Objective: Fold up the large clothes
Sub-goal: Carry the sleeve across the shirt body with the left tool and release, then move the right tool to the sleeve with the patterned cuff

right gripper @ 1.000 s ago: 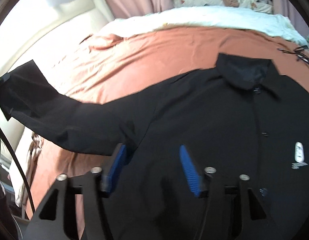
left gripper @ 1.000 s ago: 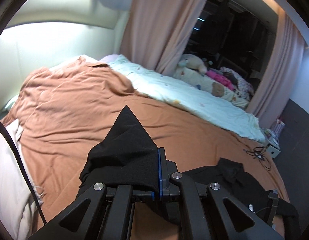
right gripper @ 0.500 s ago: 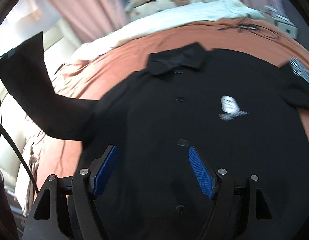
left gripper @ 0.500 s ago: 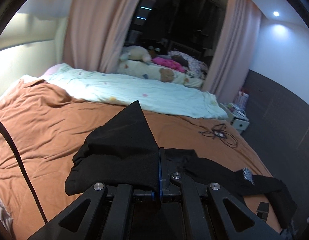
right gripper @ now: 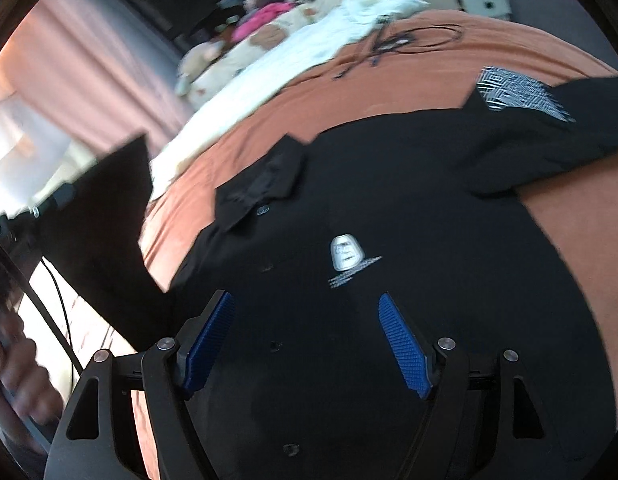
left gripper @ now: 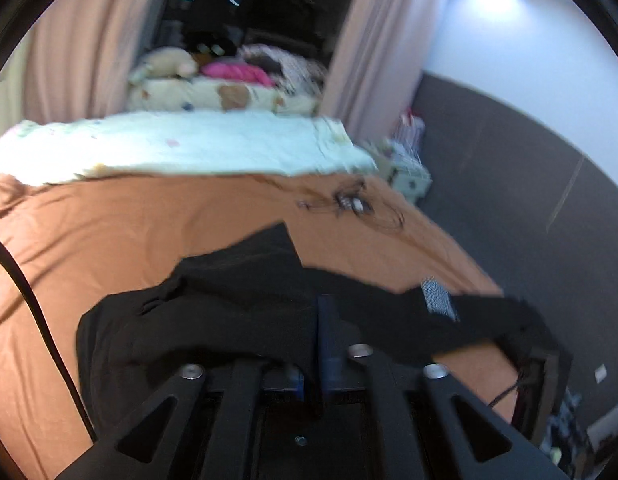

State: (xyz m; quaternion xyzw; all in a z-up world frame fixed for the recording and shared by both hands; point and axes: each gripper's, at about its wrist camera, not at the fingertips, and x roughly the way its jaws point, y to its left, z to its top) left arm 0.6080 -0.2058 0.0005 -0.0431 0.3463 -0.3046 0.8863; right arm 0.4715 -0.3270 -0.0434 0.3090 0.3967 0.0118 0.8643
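While the left gripper (left gripper: 323,332) sits at the lower centre of the left wrist view, its blue pads are pressed together on black cloth: it pinches a sleeve (left gripper: 213,304) of the shirt (right gripper: 389,216). That sleeve bunches over the gripper's left side and spreads toward the middle of the frame. Past it, the other sleeve (left gripper: 489,320) stretches to the lower right, with a black-and-white patterned patch (left gripper: 439,294) on it. All of this lies on the brown sheet (left gripper: 129,216) of the bed, which fills the left and centre of the view. A pale quilt (left gripper: 181,146) runs across the upper left, and soft toys (left gripper: 213,84) pile behind it between pink curtains (left gripper: 373,48). A tangle of cable (left gripper: 349,202) rests on the sheet right of centre.

From the right wrist view, the right gripper (right gripper: 307,344) hovers over the shirt's front with its blue pads spread wide and nothing between them. The shirt lies flat and fills most of the frame, its collar (right gripper: 261,184) left of centre and a white logo (right gripper: 347,252) just above the gripper. The patterned patch (right gripper: 517,92) shows at the upper right. At the left, the pinched sleeve (right gripper: 105,216) stands lifted off the bed, rising to a point in the upper left. A blurred hand (right gripper: 17,372) appears at the lower left edge.
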